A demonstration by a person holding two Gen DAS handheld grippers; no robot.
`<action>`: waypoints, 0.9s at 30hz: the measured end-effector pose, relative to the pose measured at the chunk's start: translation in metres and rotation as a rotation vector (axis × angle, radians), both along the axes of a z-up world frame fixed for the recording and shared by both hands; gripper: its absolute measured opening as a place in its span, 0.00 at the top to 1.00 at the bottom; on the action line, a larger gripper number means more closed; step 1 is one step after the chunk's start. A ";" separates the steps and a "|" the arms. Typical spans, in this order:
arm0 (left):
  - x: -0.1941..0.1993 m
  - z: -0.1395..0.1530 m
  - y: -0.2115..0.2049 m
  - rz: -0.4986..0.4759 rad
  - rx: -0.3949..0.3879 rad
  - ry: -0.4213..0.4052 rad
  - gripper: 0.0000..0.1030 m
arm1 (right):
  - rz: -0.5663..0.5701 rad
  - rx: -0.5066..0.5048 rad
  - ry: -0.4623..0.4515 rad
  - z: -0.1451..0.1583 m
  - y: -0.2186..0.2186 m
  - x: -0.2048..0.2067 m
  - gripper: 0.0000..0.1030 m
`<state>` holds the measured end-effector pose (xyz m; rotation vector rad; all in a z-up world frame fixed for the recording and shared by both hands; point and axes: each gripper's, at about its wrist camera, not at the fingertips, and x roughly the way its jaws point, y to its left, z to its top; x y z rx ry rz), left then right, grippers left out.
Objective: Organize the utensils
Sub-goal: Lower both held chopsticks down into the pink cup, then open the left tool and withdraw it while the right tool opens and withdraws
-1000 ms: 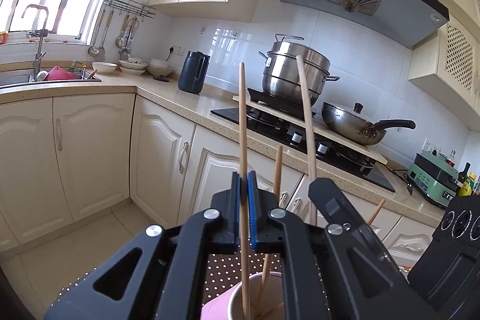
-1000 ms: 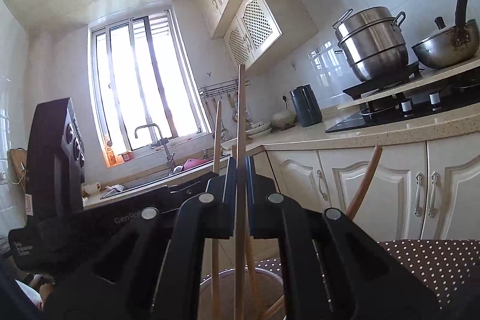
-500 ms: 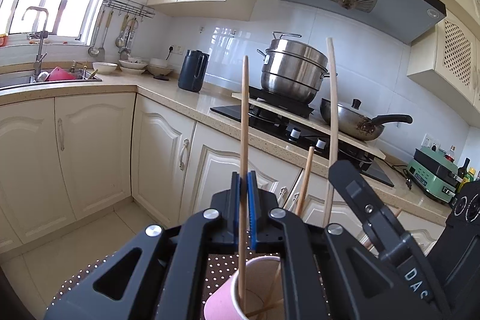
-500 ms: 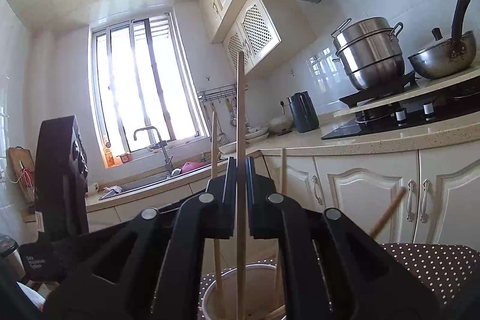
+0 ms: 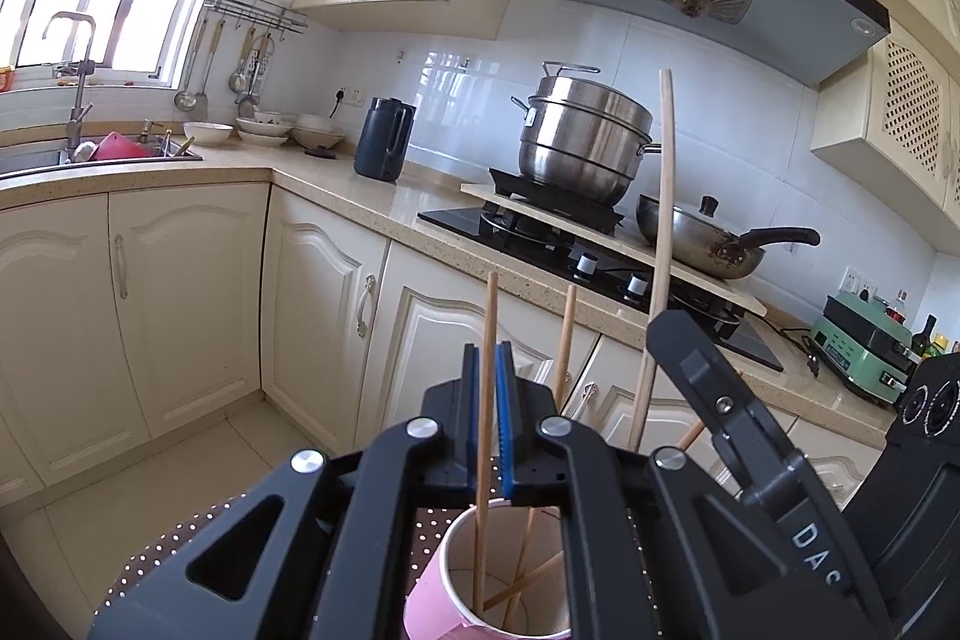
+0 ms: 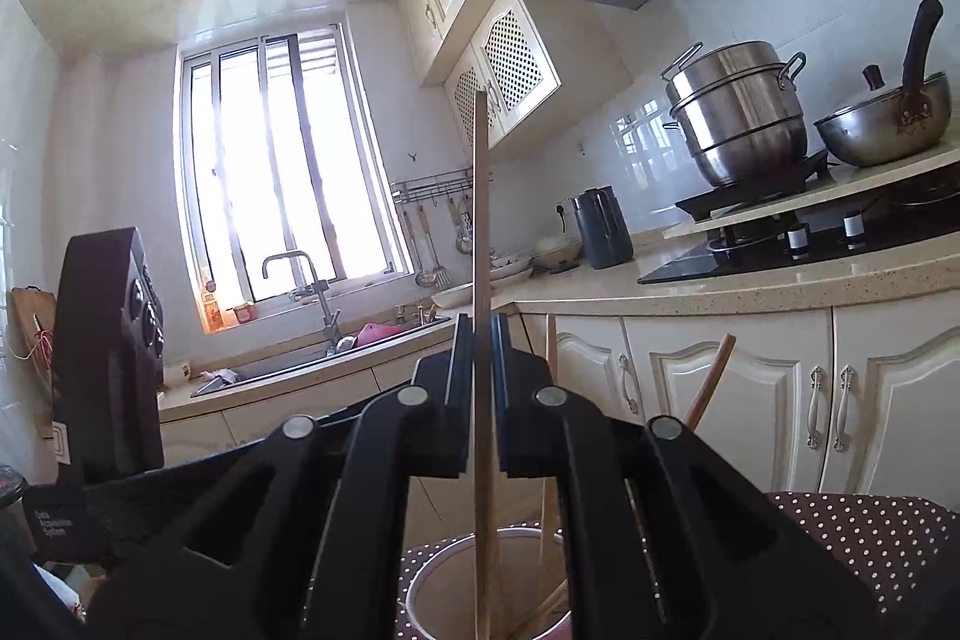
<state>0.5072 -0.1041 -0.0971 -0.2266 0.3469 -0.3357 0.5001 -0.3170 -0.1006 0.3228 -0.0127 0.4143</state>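
A pink paper cup (image 5: 429,601) stands on a dotted cloth just below both grippers; it also shows in the right wrist view (image 6: 441,577). Several wooden chopsticks lean inside it. My left gripper (image 5: 488,370) has its blue pads slightly apart; a chopstick (image 5: 489,334) stands loose between them with its lower end in the cup. My right gripper (image 6: 480,340) is shut on a long chopstick (image 6: 480,196) held upright, its lower end inside the cup. That chopstick shows tall in the left wrist view (image 5: 660,232), beside the right gripper's black body.
A brown white-dotted cloth (image 6: 870,526) covers the table under the cup. Behind are cream cabinets, a counter with a steel steamer pot (image 5: 582,136), a pan (image 5: 702,238), a dark kettle (image 5: 384,145) and a sink (image 5: 90,148). A black appliance (image 6: 108,352) stands at left.
My left gripper's pads have parted and its chopstick has slid down into the cup. My right gripper has lowered its chopstick into the cup.
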 end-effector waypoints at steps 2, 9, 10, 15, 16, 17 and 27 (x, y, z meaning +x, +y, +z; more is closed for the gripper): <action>-0.001 0.001 0.000 0.001 0.002 0.001 0.94 | 0.011 -0.007 -0.002 0.002 0.001 -0.001 0.94; -0.005 0.002 0.002 0.022 0.027 0.016 0.72 | 0.011 -0.044 0.057 -0.008 0.005 -0.010 0.93; -0.007 0.002 0.003 0.031 0.031 0.013 0.71 | 0.013 -0.044 0.070 -0.010 0.004 -0.011 0.93; -0.014 0.004 0.006 0.036 0.054 0.026 0.70 | 0.007 -0.051 0.120 -0.012 0.005 -0.017 0.93; -0.016 0.004 0.007 0.038 0.055 0.027 0.69 | 0.008 -0.054 0.127 -0.011 0.005 -0.018 0.93; -0.019 0.005 0.007 0.040 0.059 0.030 0.64 | 0.004 -0.060 0.135 -0.010 0.007 -0.020 0.93; -0.050 0.015 0.024 0.060 0.077 0.044 0.52 | -0.050 -0.080 0.168 0.003 0.016 -0.046 0.58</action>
